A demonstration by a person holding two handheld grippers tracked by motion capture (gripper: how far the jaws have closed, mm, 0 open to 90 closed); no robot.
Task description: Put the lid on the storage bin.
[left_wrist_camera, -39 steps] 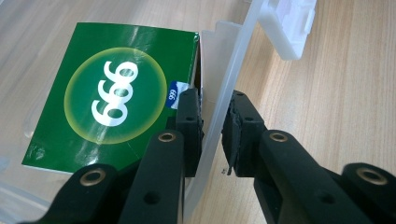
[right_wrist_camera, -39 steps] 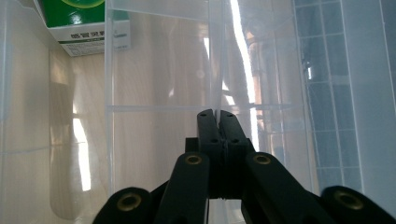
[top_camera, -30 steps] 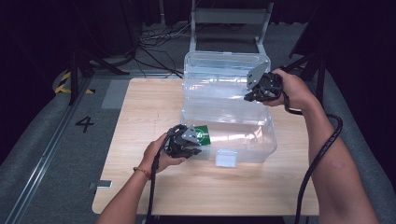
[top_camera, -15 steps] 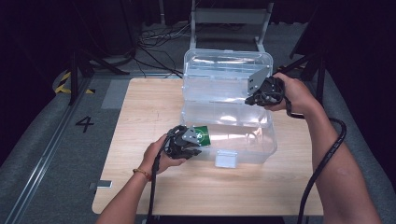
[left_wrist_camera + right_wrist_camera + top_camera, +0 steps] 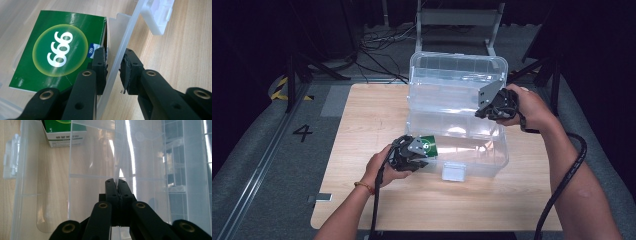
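A dark room with cables on the floor surrounds a pale wooden desk (image 5: 362,130), and on it stands a clear plastic storage box (image 5: 457,145) whose clear lid (image 5: 457,75) is swung up on the far side. Inside the box, in its near left corner, lies a green carton (image 5: 57,50) printed with white numerals, flat on the bottom.

By the look of things the carton is already put away, and what remains is to bring the lid down and snap the white latch (image 5: 453,171) at the front wall.

The right tool (image 5: 115,180) is clamped tight on a thin clear edge of the lid, near its right side. The left tool (image 5: 113,67) straddles the box's near wall, one pad inside next to the carton and one outside; a slight gap shows on the outer side, so I cannot tell whether it truly pinches the wall.

Against the earlier frames, the right hand with the lid edge has drifted a little toward the near side, as if starting the closing swing, while the left hand sits where it was.
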